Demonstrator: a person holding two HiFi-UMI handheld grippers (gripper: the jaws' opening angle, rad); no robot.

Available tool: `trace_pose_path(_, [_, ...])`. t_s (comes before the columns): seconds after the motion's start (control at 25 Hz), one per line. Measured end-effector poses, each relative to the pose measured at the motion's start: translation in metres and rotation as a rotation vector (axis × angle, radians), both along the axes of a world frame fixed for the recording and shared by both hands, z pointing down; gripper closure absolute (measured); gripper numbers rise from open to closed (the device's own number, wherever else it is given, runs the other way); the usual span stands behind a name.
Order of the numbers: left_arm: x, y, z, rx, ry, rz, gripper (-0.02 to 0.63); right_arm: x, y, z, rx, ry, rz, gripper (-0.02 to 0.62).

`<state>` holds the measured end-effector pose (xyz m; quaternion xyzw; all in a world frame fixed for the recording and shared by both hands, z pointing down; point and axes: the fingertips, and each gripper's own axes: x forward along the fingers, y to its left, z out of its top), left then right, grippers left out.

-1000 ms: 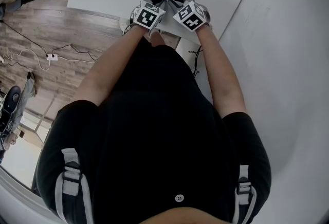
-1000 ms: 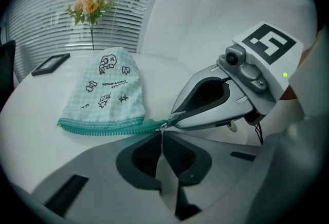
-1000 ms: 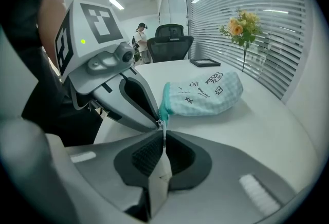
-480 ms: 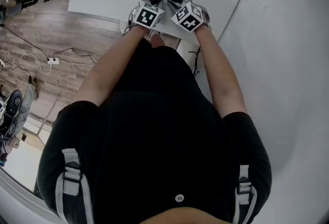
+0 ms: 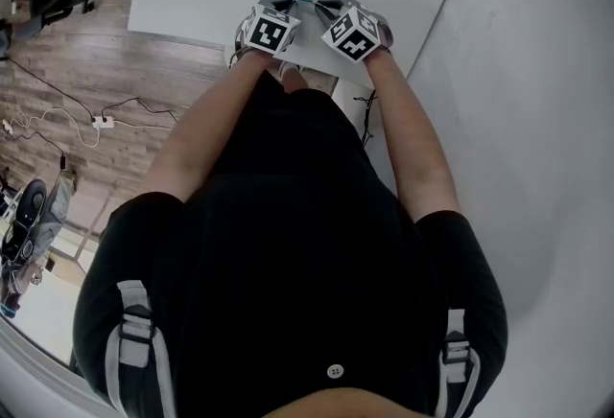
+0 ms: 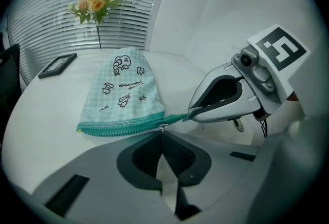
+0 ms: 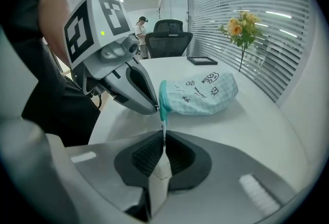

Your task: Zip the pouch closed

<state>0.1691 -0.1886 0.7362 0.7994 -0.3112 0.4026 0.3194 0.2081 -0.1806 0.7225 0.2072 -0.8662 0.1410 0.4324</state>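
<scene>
Teal-and-white checked cloth makes up the pouch (image 6: pixel 123 94), soft and floppy, printed with small black doodles. It lies flat on the white counter (image 6: pixel 46 115), its rounded end pointing away from you. Along the near edge runs the zipper (image 6: pixel 121 128), a band of teal plastic teeth that looks thick and, as far as I can tell, not yet meshed. The small metal pull (image 6: pixel 163 127) sits at the end nearest your right side.

Your left hand-held gripper (image 6: pixel 162 134) is fully closed, its ribbed dark pads pinching that pull. Your right hand-held gripper (image 7: pixel 164 138) is also clamped tight, on the thin teal tape tail (image 7: pixel 164 124) sticking out of the pouch's corner. The two sets of tips are just beside each other.

You seem to be at the start of the zipping stroke. Next, anchor the tail with your right and draw the pull along the teeth, away from it. Keep the line straight and low, since limp fabric bunches easily.
</scene>
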Motion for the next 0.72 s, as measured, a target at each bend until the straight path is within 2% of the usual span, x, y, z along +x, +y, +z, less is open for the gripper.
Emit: trace_pose_path(0.72, [-0.034, -0.015, -0.002, 0.008, -0.034, -0.047, 0.598, 0.006, -0.005, -0.002, -0.005, 0.025, 0.030, 0.574])
